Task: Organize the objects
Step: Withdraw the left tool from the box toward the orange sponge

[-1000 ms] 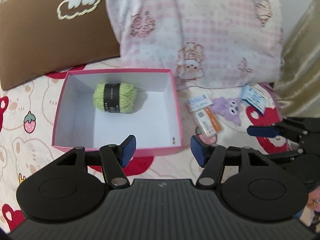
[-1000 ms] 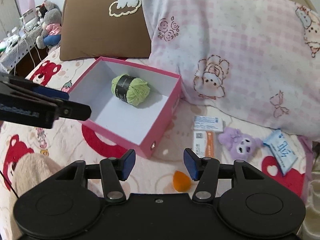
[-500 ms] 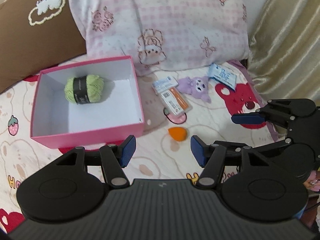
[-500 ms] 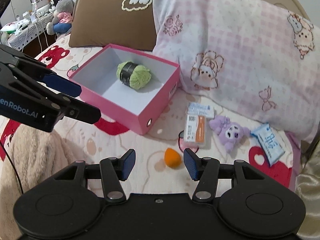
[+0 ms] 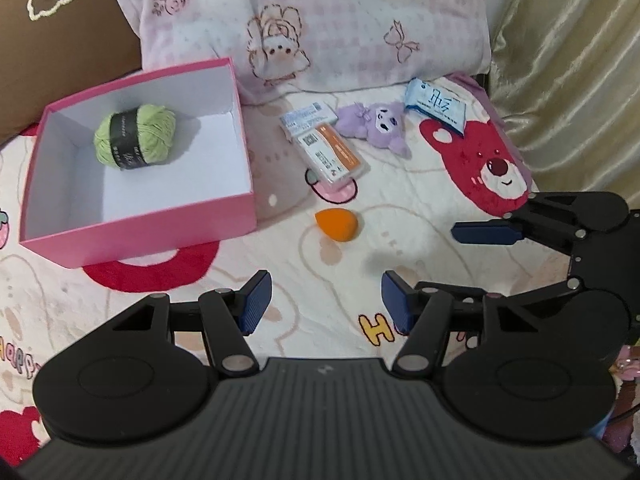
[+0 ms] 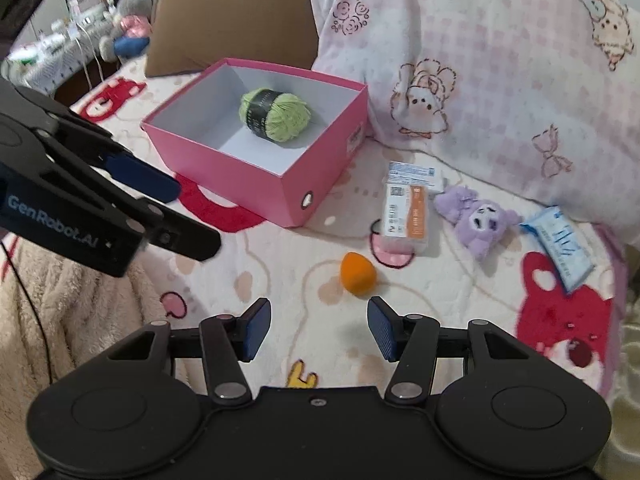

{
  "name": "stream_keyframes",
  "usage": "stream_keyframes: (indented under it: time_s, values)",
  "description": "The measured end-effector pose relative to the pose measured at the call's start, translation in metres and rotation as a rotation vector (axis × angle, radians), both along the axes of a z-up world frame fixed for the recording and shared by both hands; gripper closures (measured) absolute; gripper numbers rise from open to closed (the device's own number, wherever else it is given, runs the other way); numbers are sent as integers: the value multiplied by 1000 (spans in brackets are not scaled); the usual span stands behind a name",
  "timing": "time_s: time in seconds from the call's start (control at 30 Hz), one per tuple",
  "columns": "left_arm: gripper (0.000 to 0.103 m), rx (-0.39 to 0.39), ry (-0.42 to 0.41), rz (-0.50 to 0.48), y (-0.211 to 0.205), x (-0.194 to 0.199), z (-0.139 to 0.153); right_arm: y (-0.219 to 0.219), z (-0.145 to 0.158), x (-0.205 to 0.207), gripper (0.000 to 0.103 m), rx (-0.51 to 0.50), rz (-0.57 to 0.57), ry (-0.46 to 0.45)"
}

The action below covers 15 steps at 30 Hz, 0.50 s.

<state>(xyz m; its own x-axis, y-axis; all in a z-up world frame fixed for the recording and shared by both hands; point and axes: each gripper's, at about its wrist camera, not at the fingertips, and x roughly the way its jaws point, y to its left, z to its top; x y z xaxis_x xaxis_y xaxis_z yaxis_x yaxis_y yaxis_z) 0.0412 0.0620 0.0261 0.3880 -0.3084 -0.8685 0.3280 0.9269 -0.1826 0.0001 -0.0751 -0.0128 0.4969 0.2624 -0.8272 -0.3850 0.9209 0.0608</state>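
1. Since nothing is carried between them, the jaws of the right gripper [image 6: 319,328] are kept partly apart and empty, pointed down at the bedspread [image 6: 280,264]; a reach for a loose item is judged to be in preparation.
2. Left gripper [image 5: 324,300]: jaws likewise parted, nothing between the pads, held just above the bedspread beside the right one.
3. Orange sponge [image 6: 357,273]: egg-shaped, lying loose just beyond the right gripper's fingertips; as the nearest item, it is judged the likely next pick.
4. Orange-and-white packet [image 6: 408,216]: lying flat past the sponge, with a white-and-blue packet [image 6: 416,171] touching its far end.
5. Purple plush toy [image 6: 476,218]: set beside the packets, not yet sorted.
6. Blue sachet [image 6: 562,246]: farthest to the right, on the red bear print.
7. Pink box [image 6: 320,160]: open, lidless, placed left of the loose items as the collecting container; a green yarn ball [image 6: 275,114] is already stored inside, near the far wall.
8. Pink pillow [image 6: 480,60] and brown pillow [image 6: 224,20]: propped behind everything, forming the backstop.
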Motion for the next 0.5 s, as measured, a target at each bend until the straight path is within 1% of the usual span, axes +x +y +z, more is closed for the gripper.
stream_keyframes:
  time_s: [0.07, 0.13, 0.17, 0.2, 0.23, 0.27, 0.33, 0.4, 0.5]
  values:
    - [43, -5, 1, -3, -4, 0, -6, -4, -5, -2, 44, 59, 11, -26]
    - [43, -16, -4, -4, -7, 1, -11, -6, -8, -2, 43, 91, 31, -38]
    - [42, -20, -13, -5, -8, 1, -13, -6, -9, -2, 42, 103, 39, -43]
    - [39, -16, -36, -4, -10, 1, -16, -6, -10, -1, 40, 111, 48, -49]
    - [38, -6, -57, 0, -12, 0, -20, -7, -13, 0, 39, 113, 61, -54]
    - [38, -1, -60, 5, -15, 1, -24, -8, -15, 1, 39, 111, 70, -60]
    - [38, -22, -28, 16, -16, 6, -36, -10, -22, 4, 39, 104, 72, -63]
    - [38, -37, -16, 26, -17, 13, -46, -14, -28, 7, 39, 95, 47, -57]
    - [37, -53, -31, 36, -19, 20, -57, -19, -39, 8, 35, 106, 0, -73]
